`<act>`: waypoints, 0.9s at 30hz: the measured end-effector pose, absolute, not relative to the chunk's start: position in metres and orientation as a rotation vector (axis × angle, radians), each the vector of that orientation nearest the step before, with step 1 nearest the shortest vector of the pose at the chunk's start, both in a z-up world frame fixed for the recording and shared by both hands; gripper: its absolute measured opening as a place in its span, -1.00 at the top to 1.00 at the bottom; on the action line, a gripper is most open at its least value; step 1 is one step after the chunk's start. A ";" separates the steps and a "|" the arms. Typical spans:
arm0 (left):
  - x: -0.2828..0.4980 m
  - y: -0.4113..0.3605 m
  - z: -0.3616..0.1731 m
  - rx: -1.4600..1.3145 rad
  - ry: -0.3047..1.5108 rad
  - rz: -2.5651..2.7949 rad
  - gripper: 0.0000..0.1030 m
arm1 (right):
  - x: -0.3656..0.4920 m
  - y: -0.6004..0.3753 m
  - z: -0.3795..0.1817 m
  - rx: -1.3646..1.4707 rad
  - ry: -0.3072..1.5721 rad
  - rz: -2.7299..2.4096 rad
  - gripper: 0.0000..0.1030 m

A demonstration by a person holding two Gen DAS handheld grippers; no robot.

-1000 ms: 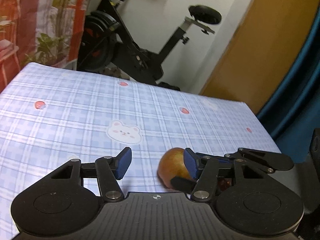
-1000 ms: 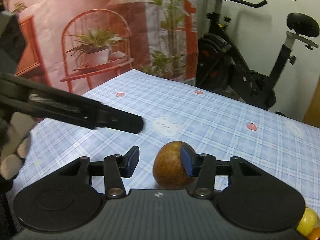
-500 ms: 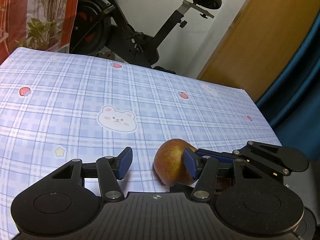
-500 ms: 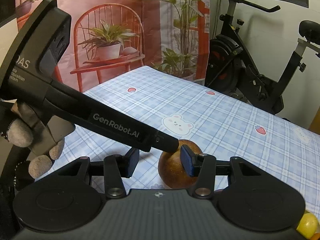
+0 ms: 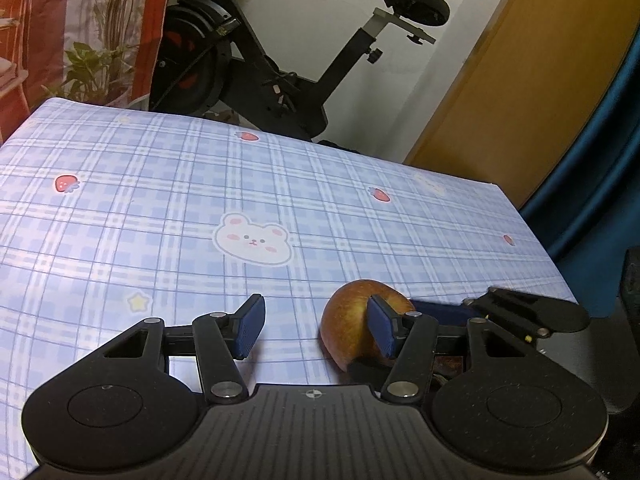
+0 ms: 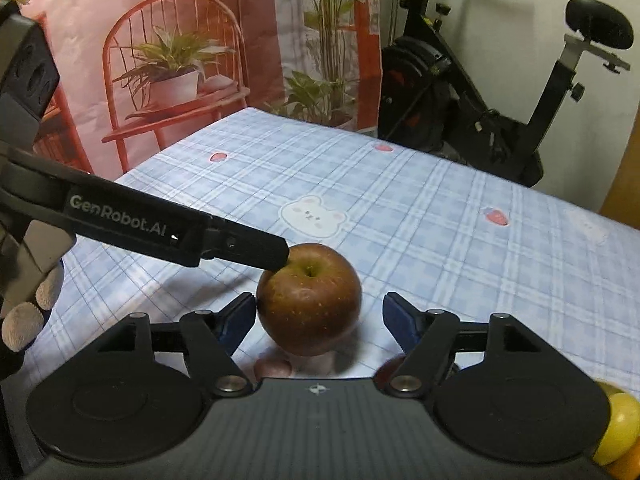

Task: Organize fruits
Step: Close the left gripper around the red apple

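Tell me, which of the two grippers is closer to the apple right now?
Right. The right gripper has the apple between its open fingers, one pad at its side. The left gripper reaches in from the side, one finger against the apple, its gap beside it.

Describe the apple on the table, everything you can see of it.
The apple is round, reddish-brown with pale speckles and a greenish stem dimple facing up. It sits upright on the blue plaid tablecloth. It lies between the open fingers of the right gripper, near its left pad. A finger of the left gripper reaches its upper left side; contact cannot be confirmed.
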State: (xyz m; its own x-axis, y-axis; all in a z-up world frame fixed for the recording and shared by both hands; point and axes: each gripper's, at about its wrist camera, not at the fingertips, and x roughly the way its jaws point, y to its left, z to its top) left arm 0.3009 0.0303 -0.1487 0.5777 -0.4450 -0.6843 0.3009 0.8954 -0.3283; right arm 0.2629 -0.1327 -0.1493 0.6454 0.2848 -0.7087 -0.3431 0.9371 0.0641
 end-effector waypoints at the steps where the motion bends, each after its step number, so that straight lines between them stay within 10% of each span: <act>1: 0.301 0.031 -0.149 -0.186 0.849 -0.434 -0.13 | 0.264 -0.132 -0.150 -0.070 0.801 0.367 -0.26; 27: 0.272 0.020 -0.155 -0.181 0.864 -0.502 -0.18 | 0.247 -0.112 -0.154 -0.090 0.770 0.399 -0.22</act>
State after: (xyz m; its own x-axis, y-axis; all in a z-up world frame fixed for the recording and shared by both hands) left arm 0.2722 0.0202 -0.1545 0.5420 -0.4917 -0.6815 0.3487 0.8694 -0.3500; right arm 0.2466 -0.1119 -0.1539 0.6473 0.3180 -0.6928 -0.3833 0.9213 0.0648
